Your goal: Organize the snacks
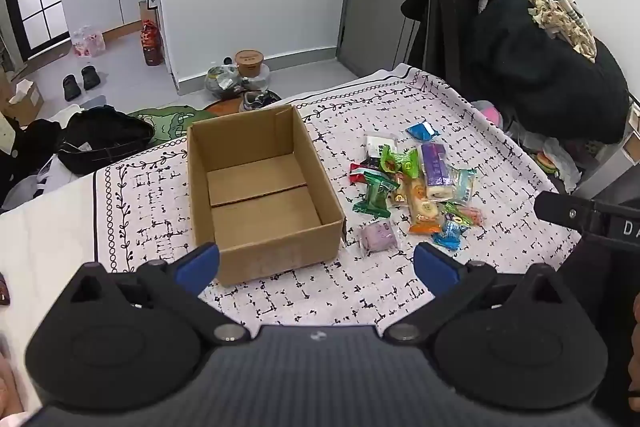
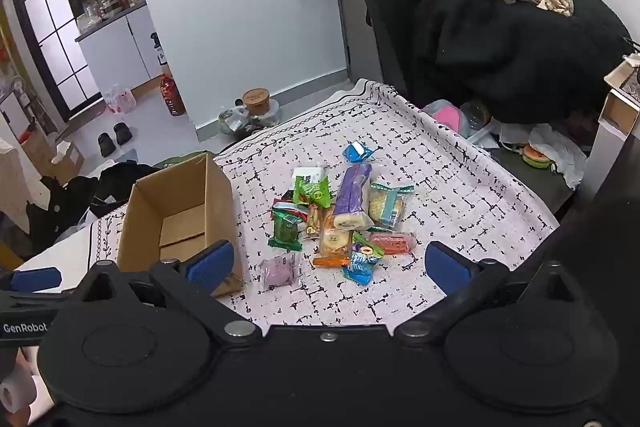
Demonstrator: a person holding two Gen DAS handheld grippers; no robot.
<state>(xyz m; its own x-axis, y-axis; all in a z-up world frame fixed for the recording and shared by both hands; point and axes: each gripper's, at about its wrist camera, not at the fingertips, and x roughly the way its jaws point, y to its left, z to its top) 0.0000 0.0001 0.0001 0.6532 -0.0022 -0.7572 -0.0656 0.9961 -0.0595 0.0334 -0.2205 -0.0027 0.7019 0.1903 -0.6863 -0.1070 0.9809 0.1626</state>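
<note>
I have both grippers hanging above the near edge of the table, tilted down toward the work. My left gripper (image 1: 316, 265) has its blue-padded fingers (image 1: 199, 265) spread wide with nothing between them, and in its view the open cardboard box (image 1: 260, 193) sits straight ahead on the patterned tablecloth (image 1: 460, 115), its inside bare. My right gripper (image 2: 326, 265) is likewise released, its blue pads wide apart and empty; its left finger (image 2: 210, 263) overlaps the near corner of the box in that view, though I cannot tell whether it touches. The snack pile (image 2: 344, 215) lies on the cloth just right of the box: a purple-wrapped roll cake (image 2: 352, 197) rests on top, a dark green packet (image 2: 286, 229) sits at the pile's left edge, an orange-trimmed pastry pack (image 2: 334, 243) lies below the roll, and a blue packet (image 2: 358, 151) sits apart at the far side. A small purple-filled clear pack (image 2: 279, 271) lies nearest me, close to the box. A heap of black clothing (image 2: 500, 39) covers the chair beyond the table.
</note>
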